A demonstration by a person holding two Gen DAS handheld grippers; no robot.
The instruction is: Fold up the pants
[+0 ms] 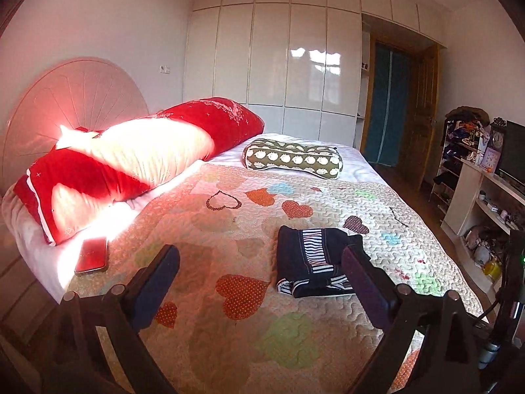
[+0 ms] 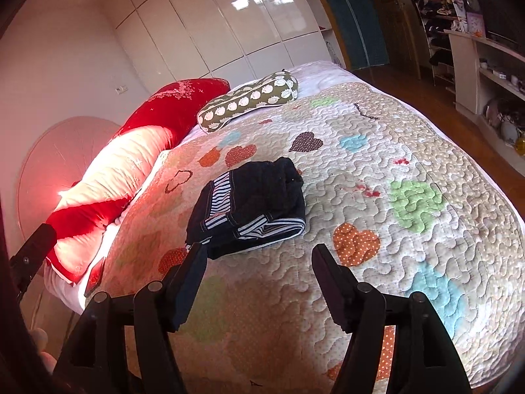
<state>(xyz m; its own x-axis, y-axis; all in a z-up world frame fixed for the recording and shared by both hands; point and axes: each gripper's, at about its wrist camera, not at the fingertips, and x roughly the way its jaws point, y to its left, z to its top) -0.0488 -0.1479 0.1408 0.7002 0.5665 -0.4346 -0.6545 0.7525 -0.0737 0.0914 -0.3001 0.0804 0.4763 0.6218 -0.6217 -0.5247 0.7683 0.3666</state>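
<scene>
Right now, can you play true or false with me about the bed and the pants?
1. The pants lie folded in a small bundle on the quilt. True.
2. The left gripper is pinching the pants. False: it is open and holds nothing.
3. A red phone lies on the bed near the red pillow. True.
4. The right gripper is shut. False: its jaws stand wide apart.
5. The green patterned pillow sits on top of the pants. False: it lies farther up the bed, apart from them.

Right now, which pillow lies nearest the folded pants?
The green spotted pillow, small and lying flat on the bed's far side beyond the pants. The long red pillow sits farther off, against the headboard.
</scene>
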